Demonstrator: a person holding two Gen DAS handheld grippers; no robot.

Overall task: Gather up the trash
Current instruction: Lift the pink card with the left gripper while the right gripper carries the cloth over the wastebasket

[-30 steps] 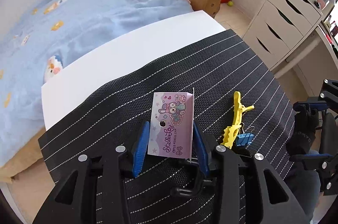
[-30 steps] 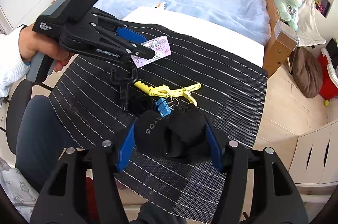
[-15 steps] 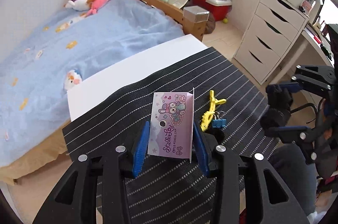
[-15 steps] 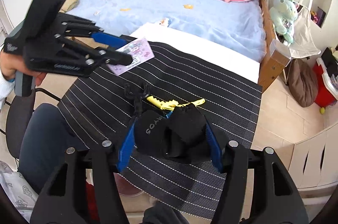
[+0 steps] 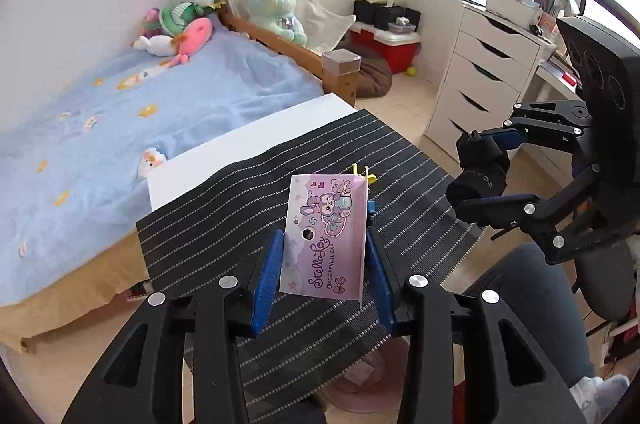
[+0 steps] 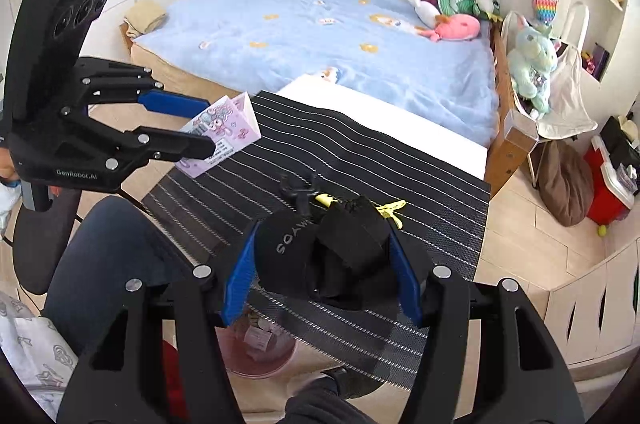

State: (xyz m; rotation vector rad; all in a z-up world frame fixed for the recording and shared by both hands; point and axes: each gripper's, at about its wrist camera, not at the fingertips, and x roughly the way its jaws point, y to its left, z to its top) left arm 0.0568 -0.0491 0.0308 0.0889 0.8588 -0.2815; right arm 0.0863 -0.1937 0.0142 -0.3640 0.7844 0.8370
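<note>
My left gripper (image 5: 324, 236) is shut on a pink-purple pencil-cap package (image 5: 328, 208), held upright above the striped black mat (image 5: 240, 208). From the right wrist view the same left gripper (image 6: 208, 123) holds the package (image 6: 234, 122) over the mat's left edge. The right gripper (image 6: 324, 236) is shut on a black fabric bundle (image 6: 320, 252) with white lettering, raised over the mat's near edge. In the left wrist view the right gripper (image 5: 478, 172) and the bundle (image 5: 480, 180) hang off the mat's right side.
A yellow clip (image 6: 390, 208), a black plastic hook piece (image 6: 300, 188) and a small blue clip (image 5: 371, 207) lie on the mat (image 6: 400, 164). A pink bin (image 6: 256, 348) stands on the floor below the near edge. A bed (image 5: 120, 112), white drawers (image 5: 480, 84) and a person's legs (image 6: 100, 256) surround the table.
Both grippers have risen and drawn back from the mat, keeping their loads. The left gripper with the package has swung farther to the left and away from the clips.
</note>
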